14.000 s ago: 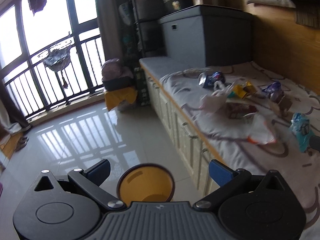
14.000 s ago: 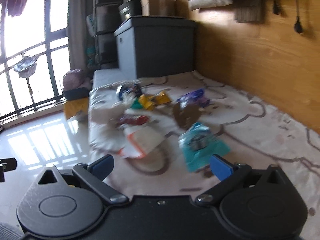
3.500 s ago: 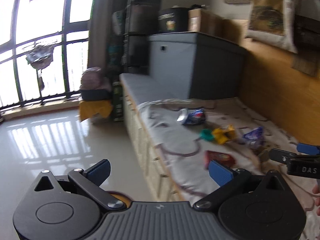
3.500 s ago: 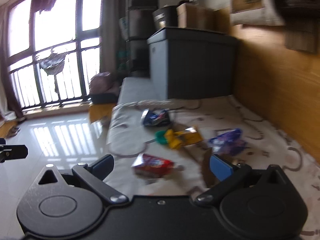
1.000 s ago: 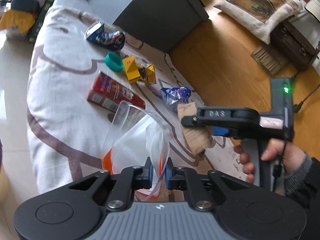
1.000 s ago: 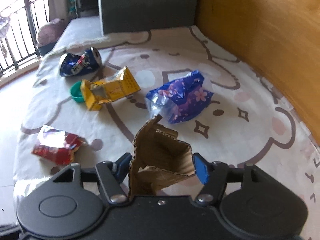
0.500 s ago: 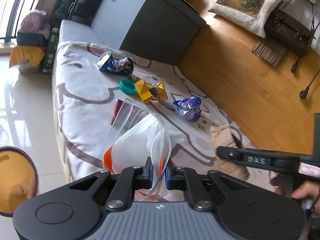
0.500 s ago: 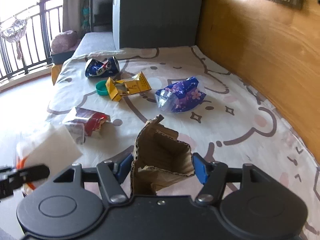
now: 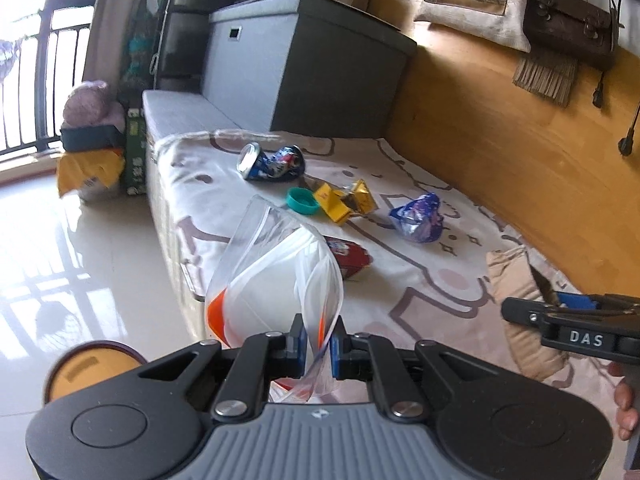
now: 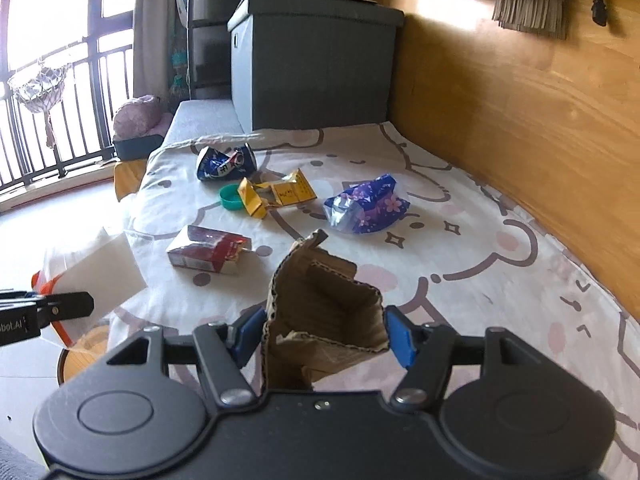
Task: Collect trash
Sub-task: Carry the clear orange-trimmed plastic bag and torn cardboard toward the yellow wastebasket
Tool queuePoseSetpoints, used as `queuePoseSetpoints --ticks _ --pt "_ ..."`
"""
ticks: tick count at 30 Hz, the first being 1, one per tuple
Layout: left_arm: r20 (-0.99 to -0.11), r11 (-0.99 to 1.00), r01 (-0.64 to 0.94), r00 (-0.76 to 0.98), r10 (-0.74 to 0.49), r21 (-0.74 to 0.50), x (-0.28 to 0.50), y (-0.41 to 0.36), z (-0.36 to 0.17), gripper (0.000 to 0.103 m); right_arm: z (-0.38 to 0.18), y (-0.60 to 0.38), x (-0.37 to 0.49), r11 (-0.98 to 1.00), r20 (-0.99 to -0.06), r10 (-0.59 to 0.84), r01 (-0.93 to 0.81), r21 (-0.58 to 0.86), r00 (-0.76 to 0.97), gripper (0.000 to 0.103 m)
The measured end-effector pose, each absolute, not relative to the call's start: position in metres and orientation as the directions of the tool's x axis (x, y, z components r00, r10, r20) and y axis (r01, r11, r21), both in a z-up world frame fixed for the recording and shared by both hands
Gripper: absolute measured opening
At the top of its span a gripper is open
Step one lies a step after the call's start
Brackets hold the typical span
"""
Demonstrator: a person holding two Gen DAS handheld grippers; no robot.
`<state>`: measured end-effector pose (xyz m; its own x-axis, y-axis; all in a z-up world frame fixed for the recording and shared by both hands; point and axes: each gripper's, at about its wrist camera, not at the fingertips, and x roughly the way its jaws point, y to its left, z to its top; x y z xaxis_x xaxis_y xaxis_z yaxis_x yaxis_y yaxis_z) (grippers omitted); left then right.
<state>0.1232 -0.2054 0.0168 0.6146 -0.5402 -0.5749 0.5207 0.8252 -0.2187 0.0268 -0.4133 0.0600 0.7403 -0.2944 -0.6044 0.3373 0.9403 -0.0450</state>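
My left gripper (image 9: pixel 318 344) is shut on a clear plastic bag with an orange patch (image 9: pixel 272 276), held above the floor at the bed's edge; the bag also shows in the right wrist view (image 10: pixel 92 268). My right gripper (image 10: pixel 320 336) is shut on a torn piece of brown cardboard (image 10: pixel 324 312), seen also in the left wrist view (image 9: pixel 520 292). On the bedsheet (image 10: pixel 460 248) lie a crushed blue can (image 10: pixel 224 164), a teal cap (image 10: pixel 230 197), a yellow wrapper (image 10: pixel 276 194), a purple wrapper (image 10: pixel 364 204) and a red carton (image 10: pixel 208 250).
A yellow-lined bin (image 9: pixel 90 368) stands on the tiled floor below the left gripper, also showing in the right wrist view (image 10: pixel 82 354). A grey storage box (image 10: pixel 312 64) stands at the bed's far end. A wooden wall (image 10: pixel 520 100) runs along the right.
Both grippers have pulled back and leftward from the bed with their loads. The bin has come closer under the bag. The red carton is now uncovered on the sheet.
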Motion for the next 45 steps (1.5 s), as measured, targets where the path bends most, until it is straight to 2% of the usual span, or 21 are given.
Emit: queuePoseSetpoints --ticks 16,32,45 --pt "-0.586 0.889 0.430 0.684 -0.435 -0.159 0.135 -0.136 0.025 0.011 0.063 -0.356 0.040 0.959 -0.565 -0.249 0.281 -0.032 0.786 0.065" --pt "-0.621 0.948 0.280 0.720 -0.311 -0.151 0.170 -0.039 0.010 0.011 0.050 -0.255 0.122 0.990 -0.601 -0.077 0.133 0.049 0.796 0.065" --pt "-0.681 0.983 0.133 0.709 -0.186 -0.130 0.211 0.024 -0.029 0.011 -0.001 -0.186 0.191 0.997 -0.670 0.018 0.037 0.068 0.742 0.065"
